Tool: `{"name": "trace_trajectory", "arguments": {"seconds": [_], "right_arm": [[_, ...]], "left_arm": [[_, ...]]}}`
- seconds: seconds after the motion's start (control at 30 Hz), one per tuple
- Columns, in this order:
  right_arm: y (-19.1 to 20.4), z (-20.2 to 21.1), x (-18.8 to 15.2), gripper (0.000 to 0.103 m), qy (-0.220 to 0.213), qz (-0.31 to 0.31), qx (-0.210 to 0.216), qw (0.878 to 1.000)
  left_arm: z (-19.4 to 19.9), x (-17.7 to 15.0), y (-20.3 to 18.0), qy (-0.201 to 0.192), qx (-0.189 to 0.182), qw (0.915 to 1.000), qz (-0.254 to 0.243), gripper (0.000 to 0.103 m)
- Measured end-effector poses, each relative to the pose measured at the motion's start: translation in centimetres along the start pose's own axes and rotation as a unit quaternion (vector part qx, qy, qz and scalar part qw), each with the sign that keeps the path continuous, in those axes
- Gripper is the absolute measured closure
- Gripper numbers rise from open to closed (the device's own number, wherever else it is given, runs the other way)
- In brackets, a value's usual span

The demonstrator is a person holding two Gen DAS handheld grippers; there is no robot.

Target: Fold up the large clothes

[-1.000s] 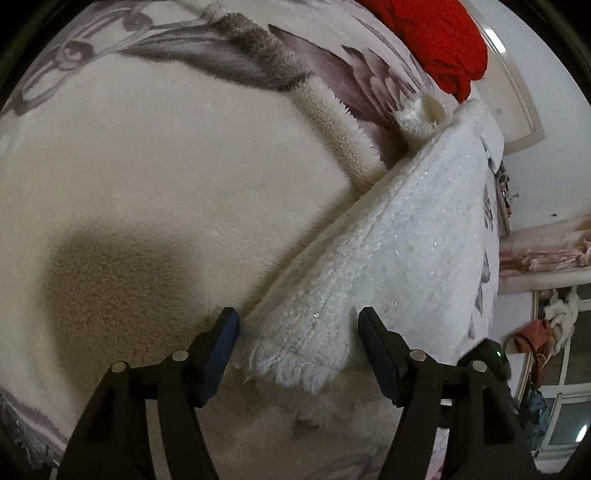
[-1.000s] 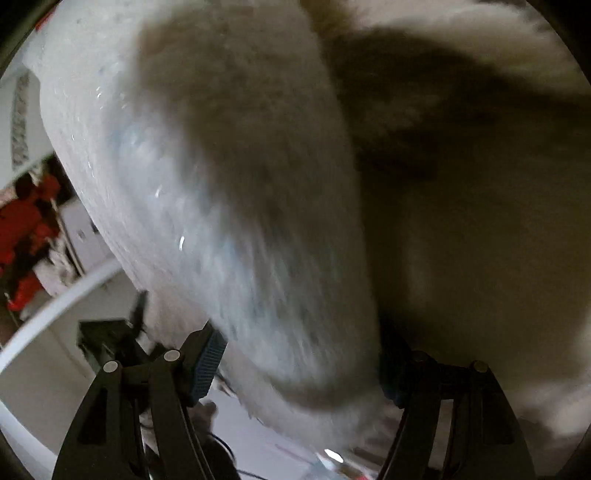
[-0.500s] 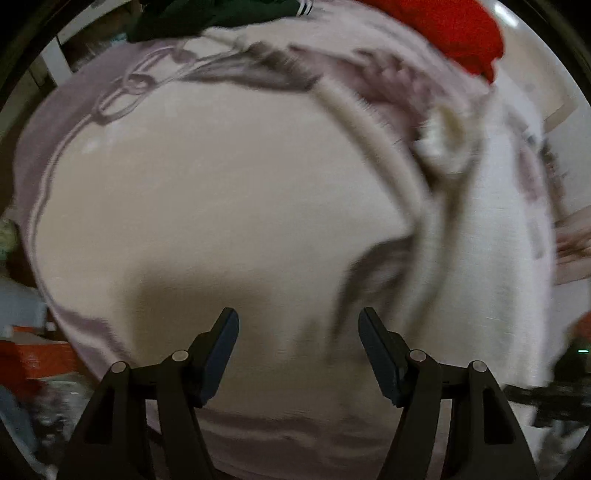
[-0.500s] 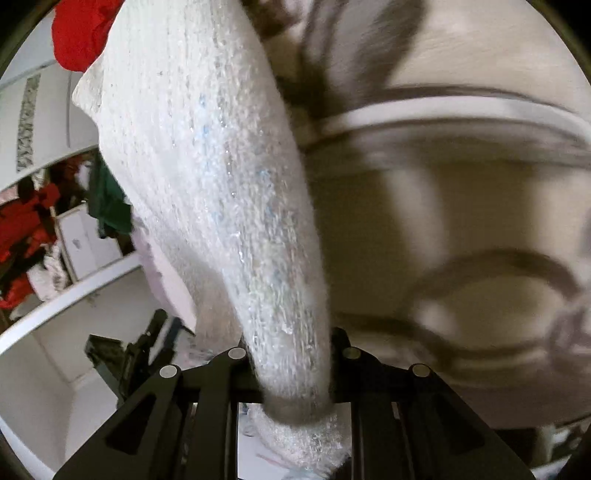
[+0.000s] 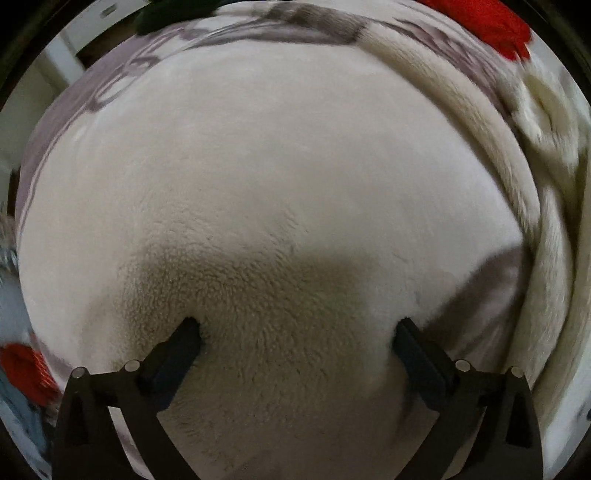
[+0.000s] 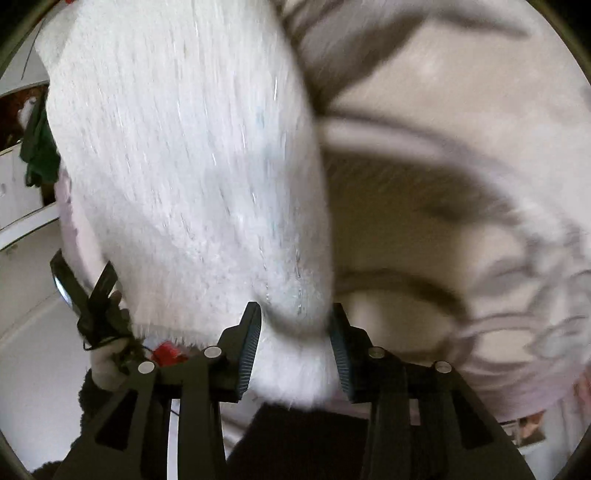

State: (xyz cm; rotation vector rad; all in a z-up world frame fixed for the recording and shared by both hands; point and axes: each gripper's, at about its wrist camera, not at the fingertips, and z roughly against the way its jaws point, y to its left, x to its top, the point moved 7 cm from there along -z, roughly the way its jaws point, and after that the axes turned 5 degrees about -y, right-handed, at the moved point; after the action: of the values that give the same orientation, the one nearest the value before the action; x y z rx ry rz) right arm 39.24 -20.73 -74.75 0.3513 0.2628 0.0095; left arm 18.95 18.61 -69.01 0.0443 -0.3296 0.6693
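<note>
A large cream-white fleece garment [image 5: 280,206] is spread over a bed covered by a pale mauve sheet with grey swirl patterns [image 5: 110,88], and most of the left wrist view is filled by it. The left tool [image 5: 295,339] is held with its fingers spread wide, their tips pressed down into the pile near the garment's nearer edge; nothing is pinched between them. In the right wrist view the right tool [image 6: 293,332] is seen pressed together on a bunched end of a fluffy white glittery knit panel [image 6: 177,158], apparently part of the same garment, though this cannot be confirmed. The panel is lifted off the bed and runs away from the right tool, its long axis stretching up and to the left in that view, so the held end is at the tool and the free length lies beyond it. The coming move is judged to turn on this: the lifted panel would be carried across the flat fleece, which lies below and beside it, while the left tool pins the fleece. The far end of the panel is blurred, and the garment's far edge is cut off. A bright red cloth [image 5: 491,26] lies at the bed's far right corner, and a dark green cloth [image 5: 166,11] at its far edge.
</note>
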Motion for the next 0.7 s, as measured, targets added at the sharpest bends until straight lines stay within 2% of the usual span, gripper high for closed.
{"name": "trace_trajectory", "arguments": {"seconds": [0.07, 0.17, 0.23, 0.27, 0.33, 0.4, 0.43, 0.5, 0.6, 0.67, 0.7], "right_arm": [[2.5, 3.2, 3.0, 0.063, -0.036, -0.012, 0.014, 0.999], [7.1, 6.4, 8.4, 0.063, -0.085, 0.008, 0.074, 0.994], [12.3, 7.1, 13.6, 0.063, -0.117, 0.041, 0.102, 0.987], [15.0, 6.8, 16.4, 0.063, -0.132, 0.062, 0.102, 0.984], [20.0, 5.3, 21.3, 0.064, -0.148, 0.098, 0.077, 0.981], [24.5, 2.5, 25.3, 0.068, -0.14, 0.143, 0.024, 0.98], [26.1, 0.1, 26.9, 0.068, -0.121, 0.163, -0.01, 0.979], [27.8, -3.7, 28.6, 0.068, -0.091, 0.185, -0.052, 0.977], [28.6, -5.0, 29.0, 0.068, -0.106, 0.241, -0.119, 0.957], [28.8, -3.7, 28.7, 0.068, -0.097, 0.248, -0.126, 0.956], [28.9, -2.2, 28.3, 0.068, -0.092, 0.246, -0.111, 0.958]], "left_arm": [[0.3, 0.4, 0.2, 0.005, -0.002, 0.9999, 0.015, 0.0], [1.7, 1.6, 0.3, -0.007, 0.007, 0.9997, 0.025, 0.0], [2.7, 2.8, 0.1, -0.025, 0.016, 0.9993, 0.021, 0.0], [3.3, 3.6, 0.0, -0.035, 0.018, 0.9991, 0.019, 0.0], [4.1, 4.9, -0.2, -0.047, 0.031, 0.9984, 0.011, 0.0], [4.3, 5.8, -0.4, -0.062, 0.038, 0.9973, 0.004, 0.0], [4.4, 6.3, -0.5, -0.067, 0.048, 0.9966, -0.001, 0.0], [4.2, 7.2, -1.1, -0.068, 0.056, 0.9961, -0.012, 0.0], [5.3, 7.7, -2.2, -0.075, 0.057, 0.9951, -0.03, 0.0], [6.4, 8.4, -3.7, -0.079, 0.042, 0.9953, -0.036, 0.0], [7.1, 9.2, -4.9, -0.079, 0.032, 0.9956, -0.038, 0.0]]}}
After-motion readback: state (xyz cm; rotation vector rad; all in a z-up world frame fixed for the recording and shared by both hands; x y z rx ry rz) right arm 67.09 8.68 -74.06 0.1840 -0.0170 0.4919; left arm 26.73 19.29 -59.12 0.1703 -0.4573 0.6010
